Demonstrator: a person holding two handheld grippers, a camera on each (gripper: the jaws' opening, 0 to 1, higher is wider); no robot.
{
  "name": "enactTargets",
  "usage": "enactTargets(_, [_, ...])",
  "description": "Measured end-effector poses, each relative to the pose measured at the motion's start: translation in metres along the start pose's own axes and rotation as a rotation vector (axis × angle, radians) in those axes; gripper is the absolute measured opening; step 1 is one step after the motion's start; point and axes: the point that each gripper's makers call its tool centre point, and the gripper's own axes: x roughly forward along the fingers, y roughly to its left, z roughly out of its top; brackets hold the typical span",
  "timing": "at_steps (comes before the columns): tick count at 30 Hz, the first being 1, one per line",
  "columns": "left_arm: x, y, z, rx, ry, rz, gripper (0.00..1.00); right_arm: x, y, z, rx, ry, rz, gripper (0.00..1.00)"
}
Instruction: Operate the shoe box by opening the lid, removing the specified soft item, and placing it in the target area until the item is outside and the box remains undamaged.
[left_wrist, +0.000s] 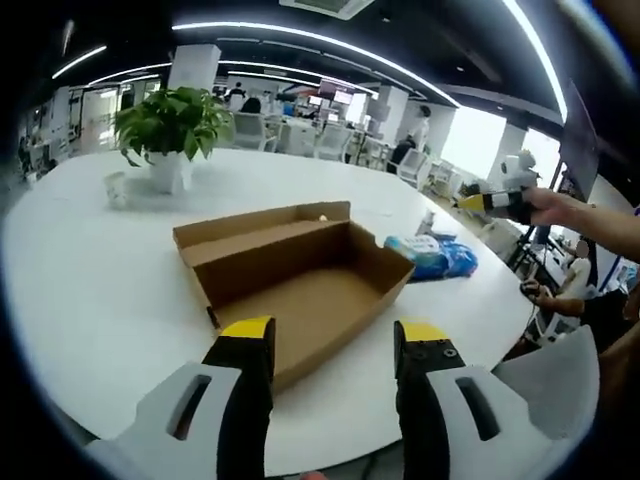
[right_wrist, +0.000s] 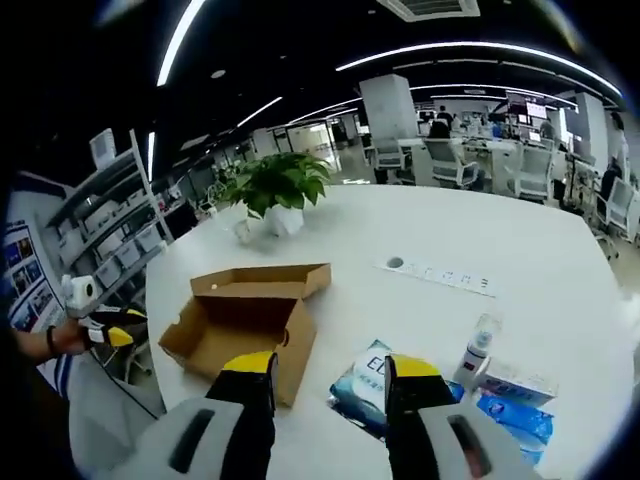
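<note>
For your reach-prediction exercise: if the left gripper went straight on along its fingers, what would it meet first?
Probably the open box: its near wall lies just beyond the left gripper. Depth is unclear, so it might pass above into the box.

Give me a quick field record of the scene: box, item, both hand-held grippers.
box: open cardboard box on white table, looks empty inside
item: blue-and-white soft pack on the table beside the box, outside it
left hand-held gripper: open, holding nothing, near box's front edge
right hand-held gripper: open, holding nothing, above the pack
other: potted plant, small bottle
</note>
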Motion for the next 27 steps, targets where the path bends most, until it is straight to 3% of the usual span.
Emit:
enactTargets(7, [0.002, 0.018, 0.005, -0.051, -0.03, 0.052, 0.46, 0.0, 0.014, -0.017, 0.034, -0.01, 0.0, 0.41])
enactTargets(12, [0.0, 0.029, 0.002, -0.061, -0.029, 0.091, 0.47, -0.003, 0.033, -0.03, -0.012, 0.0, 0.006, 0.44])
enactTargets(19, [-0.005, 0.052, -0.006, -0.106, -0.031, 0.176, 0.47, -0.008, 0.051, -0.046, -0.011, 0.0, 0.018, 0.44])
enactTargets(27, [-0.002, 0.071, -0.027, -0.149, 0.04, 0.27, 0.47, -0.012, 0.069, -0.057, -0.016, 0.006, 0.037, 0.44])
